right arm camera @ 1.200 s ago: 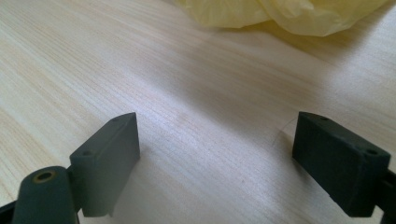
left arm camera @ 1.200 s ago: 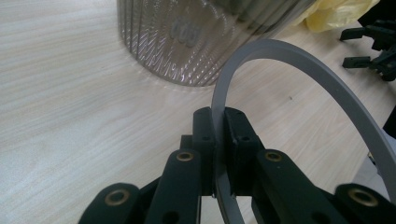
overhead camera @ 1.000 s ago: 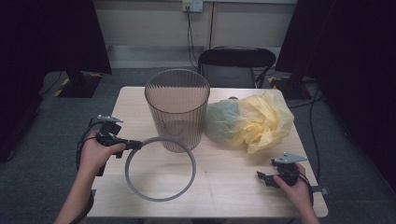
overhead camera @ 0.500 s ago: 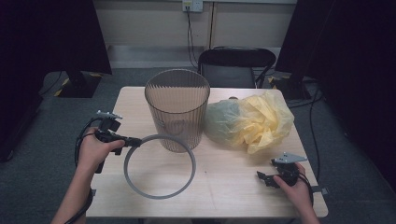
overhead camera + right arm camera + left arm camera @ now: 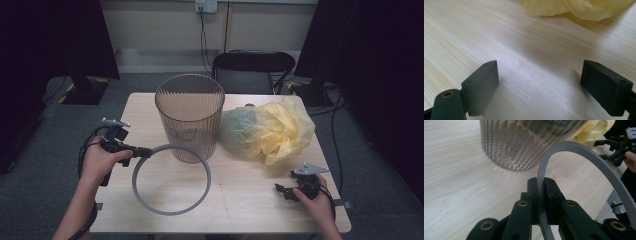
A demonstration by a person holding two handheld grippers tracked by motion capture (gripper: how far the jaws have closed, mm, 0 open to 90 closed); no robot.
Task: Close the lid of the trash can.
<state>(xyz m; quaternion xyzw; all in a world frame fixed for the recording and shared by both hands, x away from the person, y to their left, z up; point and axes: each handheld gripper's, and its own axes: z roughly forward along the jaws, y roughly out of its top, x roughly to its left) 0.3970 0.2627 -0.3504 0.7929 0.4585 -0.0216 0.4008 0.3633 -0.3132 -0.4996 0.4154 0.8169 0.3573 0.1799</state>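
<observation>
We had a pale wood-grain counter [image 5: 240,200] in front of us, smooth and matte, with a translucent ribbed plastic wastebasket [image 5: 190,117] standing upright near its middle, round and tapering toward the base. Just to its right sat a crumpled yellow plastic bag [image 5: 272,129], thin and glossy, bunched into soft folds. The grey ring [image 5: 171,179], a flat, smooth plastic hoop, lay out in front of the wastebasket, its far edge just beside the basket's base; whether they touched we could not tell. Our left claw [image 5: 145,151] was clamped tight on the ring's left rim; in the left gripper view the black pads [image 5: 551,195] pressed the thin band [image 5: 584,165] from both sides. Our right claw [image 5: 281,190] sat low over the counter's near right corner, jaws spread wide in the right gripper view, with bare wood [image 5: 536,70] between its pads [image 5: 484,85] and nothing held.
</observation>
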